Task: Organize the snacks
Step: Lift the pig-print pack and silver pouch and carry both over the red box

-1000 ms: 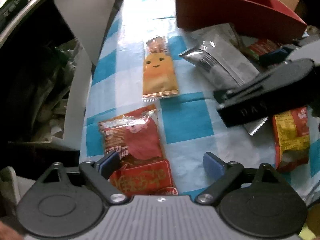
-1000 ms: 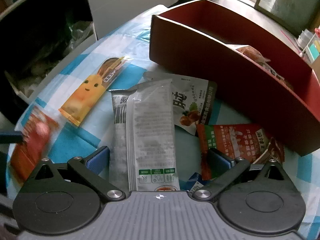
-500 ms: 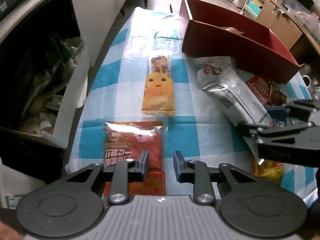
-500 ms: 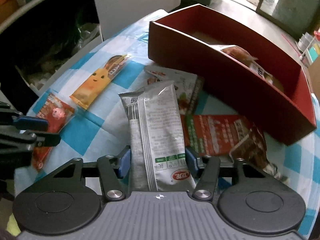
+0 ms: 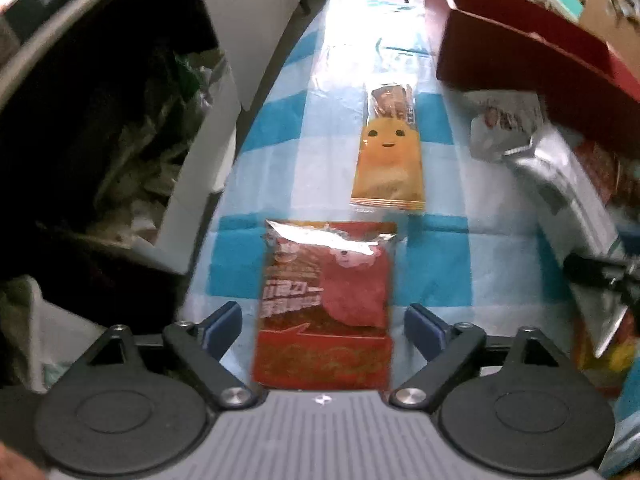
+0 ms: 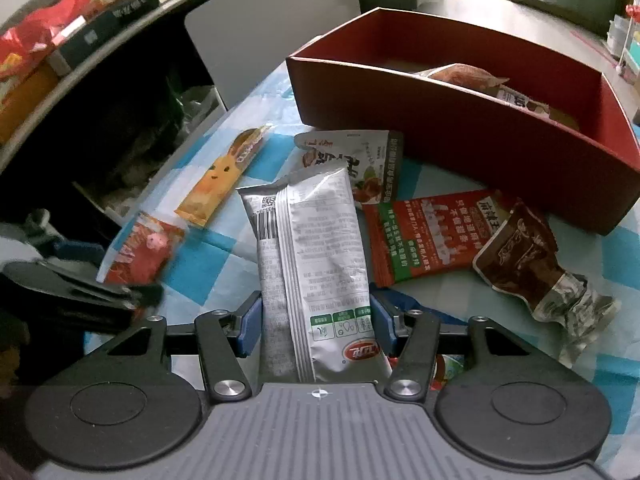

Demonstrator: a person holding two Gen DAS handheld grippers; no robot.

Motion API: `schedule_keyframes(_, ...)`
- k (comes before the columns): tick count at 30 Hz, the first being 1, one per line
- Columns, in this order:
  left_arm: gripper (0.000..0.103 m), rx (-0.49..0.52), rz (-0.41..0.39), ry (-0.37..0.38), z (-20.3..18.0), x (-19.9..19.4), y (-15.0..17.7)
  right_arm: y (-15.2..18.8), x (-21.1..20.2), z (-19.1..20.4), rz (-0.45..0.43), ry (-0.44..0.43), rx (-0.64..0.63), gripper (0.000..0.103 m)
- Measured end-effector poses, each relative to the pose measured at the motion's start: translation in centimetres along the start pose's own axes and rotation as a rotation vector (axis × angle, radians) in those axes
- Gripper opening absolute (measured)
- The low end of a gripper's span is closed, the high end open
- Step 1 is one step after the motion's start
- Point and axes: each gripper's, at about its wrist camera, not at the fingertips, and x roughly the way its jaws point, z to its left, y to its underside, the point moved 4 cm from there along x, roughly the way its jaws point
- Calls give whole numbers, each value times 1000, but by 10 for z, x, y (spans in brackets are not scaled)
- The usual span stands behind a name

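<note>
Right claw (image 6: 316, 326) clenched on long silver foil snack packet (image 6: 316, 256), likely bound for deep red cardboard box (image 6: 460, 136) at upper right (left claw (image 5: 322, 330) opening, straddling red crinkly snack pouch (image 5: 326, 304) untouched on worktop (image 5: 432, 280)).

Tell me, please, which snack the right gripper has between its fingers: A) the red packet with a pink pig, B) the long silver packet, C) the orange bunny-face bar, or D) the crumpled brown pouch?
B: the right gripper has both blue pads pressed against the long silver packet.
</note>
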Motion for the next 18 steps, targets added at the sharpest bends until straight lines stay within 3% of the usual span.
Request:
schedule_keyframes(3, 61, -3, -14, 18, -3, -5, 2, 0, 0, 0, -1, -5, -5, 63)
schedule_keyframes(11, 60, 66, -70, 90, -33, -18, 0, 1, -7, -1, -14, -18, 10, 63)
schedule_keyframes(18, 60, 34, -123, 125, -34, -29, -11, -5, -21, -15, -56, -11, 54, 63)
